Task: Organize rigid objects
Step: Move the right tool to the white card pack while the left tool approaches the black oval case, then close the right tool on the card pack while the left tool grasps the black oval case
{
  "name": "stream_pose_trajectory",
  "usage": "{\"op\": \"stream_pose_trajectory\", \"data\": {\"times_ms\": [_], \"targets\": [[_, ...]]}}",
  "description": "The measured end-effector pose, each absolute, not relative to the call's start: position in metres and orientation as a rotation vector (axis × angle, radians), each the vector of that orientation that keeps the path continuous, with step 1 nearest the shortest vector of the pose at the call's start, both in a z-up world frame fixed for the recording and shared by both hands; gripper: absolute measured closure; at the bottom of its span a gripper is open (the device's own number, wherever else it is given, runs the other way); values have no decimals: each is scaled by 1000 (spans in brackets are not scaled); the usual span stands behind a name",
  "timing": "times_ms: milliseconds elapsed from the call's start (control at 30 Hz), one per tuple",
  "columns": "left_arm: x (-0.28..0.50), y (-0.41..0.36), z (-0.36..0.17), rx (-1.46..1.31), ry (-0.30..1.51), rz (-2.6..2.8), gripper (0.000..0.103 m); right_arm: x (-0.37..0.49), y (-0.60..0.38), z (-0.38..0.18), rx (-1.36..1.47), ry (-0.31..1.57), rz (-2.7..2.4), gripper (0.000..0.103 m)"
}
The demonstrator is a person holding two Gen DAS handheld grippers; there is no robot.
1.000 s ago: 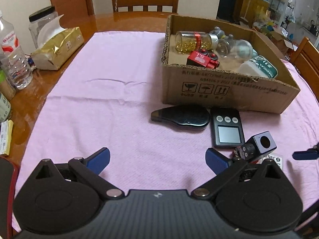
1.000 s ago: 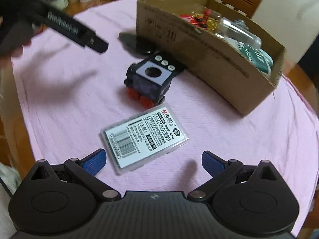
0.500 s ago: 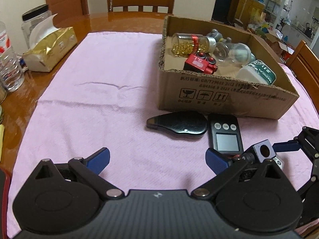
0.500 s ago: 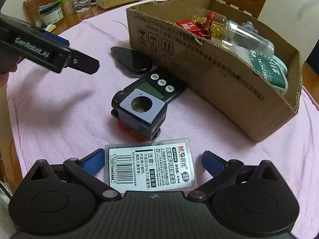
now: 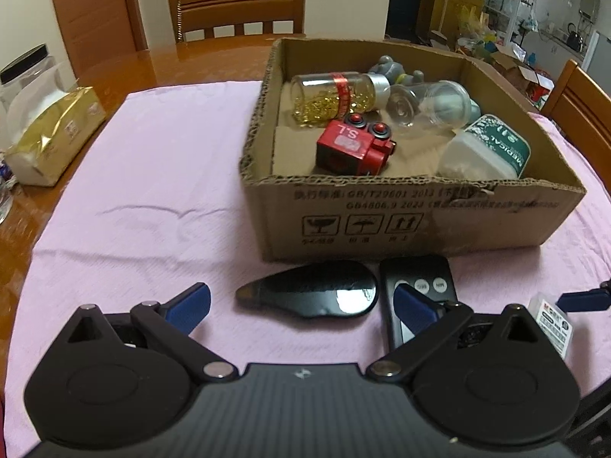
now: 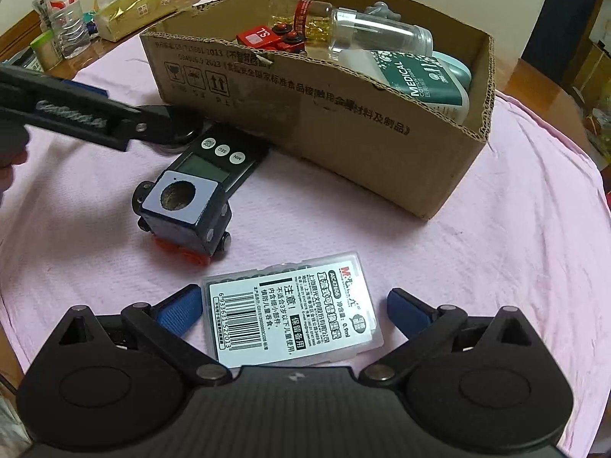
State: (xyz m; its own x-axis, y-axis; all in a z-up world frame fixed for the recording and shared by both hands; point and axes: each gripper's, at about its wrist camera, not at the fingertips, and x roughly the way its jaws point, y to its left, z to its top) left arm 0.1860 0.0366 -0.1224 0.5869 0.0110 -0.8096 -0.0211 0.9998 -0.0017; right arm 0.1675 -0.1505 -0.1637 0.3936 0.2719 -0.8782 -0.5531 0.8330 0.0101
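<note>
My left gripper (image 5: 301,301) is open, its blue pads on either side of a black teardrop-shaped object (image 5: 309,292) on the pink cloth, touching neither side. A black timer (image 5: 420,286) lies just to its right. My right gripper (image 6: 294,305) is open around a clear plastic case (image 6: 294,320) with a barcode label, its pads apart from the case. A dark blue toy train (image 6: 187,217) stands ahead of the case, against the timer (image 6: 214,160). The cardboard box (image 5: 412,206) behind holds a red toy train (image 5: 351,147), bottles and a white tub.
A gold tissue pack (image 5: 53,133) and a water bottle (image 6: 63,15) stand at the table's left side. Wooden chairs (image 5: 236,5) stand behind and to the right. One finger (image 6: 95,118) of the left gripper crosses the right wrist view.
Both grippers moved forward and stayed open. The left one now straddles the black teardrop object, and the right one now straddles the clear case.
</note>
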Motion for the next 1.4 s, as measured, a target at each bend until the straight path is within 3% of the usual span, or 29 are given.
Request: {"op": "stream_pose_trajectory", "data": {"times_ms": [1400], "targets": [[198,65,-142,49,966,-76,3,167,-145,-161,-361,1073,601,0]]}}
